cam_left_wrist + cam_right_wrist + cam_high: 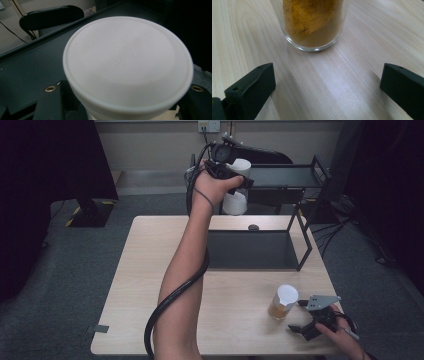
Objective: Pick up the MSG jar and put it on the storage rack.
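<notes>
Table: light wood table (pixel 165 285) fills the centre of the high view, carrying a black shelf rack.
Shelf rack: black shelf rack (pixel 292 176), two tiers, stands at the upper middle of the frame; its upper shelf looks bare, and a small dark object (pixel 253 226) lies behind its lower tier.
Left gripper: left gripper (pixel 235 179), raised at upper centre beside the upper shelf, fingers clamped on the white-lidded jar (pixel 236 195).
Right gripper: right gripper (pixel 299 316) rests at lower right on the table, fingers apart, nothing between them.
Held jar: white-lidded jar hangs in the air, level with the upper shelf's near edge, not yet set down.
Second jar: jar of orange powder (pixel 283 302) stands on the table, lower right, just beside the right gripper, untouched.
Progress: judged partway; one jar lifted toward the shelf, placement and the second jar remain.
</notes>
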A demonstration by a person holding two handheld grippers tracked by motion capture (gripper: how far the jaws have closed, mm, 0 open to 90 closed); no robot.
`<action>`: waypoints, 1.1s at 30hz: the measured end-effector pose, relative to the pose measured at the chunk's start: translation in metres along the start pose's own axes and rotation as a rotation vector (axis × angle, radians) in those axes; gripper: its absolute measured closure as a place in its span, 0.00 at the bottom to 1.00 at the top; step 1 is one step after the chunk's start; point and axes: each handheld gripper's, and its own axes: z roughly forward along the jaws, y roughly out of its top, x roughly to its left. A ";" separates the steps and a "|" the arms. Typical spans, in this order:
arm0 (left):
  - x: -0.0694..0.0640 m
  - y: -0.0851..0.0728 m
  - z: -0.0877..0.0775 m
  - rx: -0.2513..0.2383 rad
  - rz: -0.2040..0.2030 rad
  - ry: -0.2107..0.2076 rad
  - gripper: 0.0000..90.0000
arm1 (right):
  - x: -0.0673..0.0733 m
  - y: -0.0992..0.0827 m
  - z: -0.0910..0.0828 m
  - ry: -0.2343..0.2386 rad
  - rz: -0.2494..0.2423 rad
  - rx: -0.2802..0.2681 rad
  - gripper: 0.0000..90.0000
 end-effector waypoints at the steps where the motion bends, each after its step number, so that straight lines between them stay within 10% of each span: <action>1: 0.000 0.002 0.000 0.000 -0.001 0.002 0.38 | 0.000 0.000 0.000 0.000 0.000 0.000 0.00; 33: 0.023 0.035 0.012 -0.049 -0.053 0.066 0.38 | 0.000 0.000 0.000 0.000 0.000 -0.001 0.00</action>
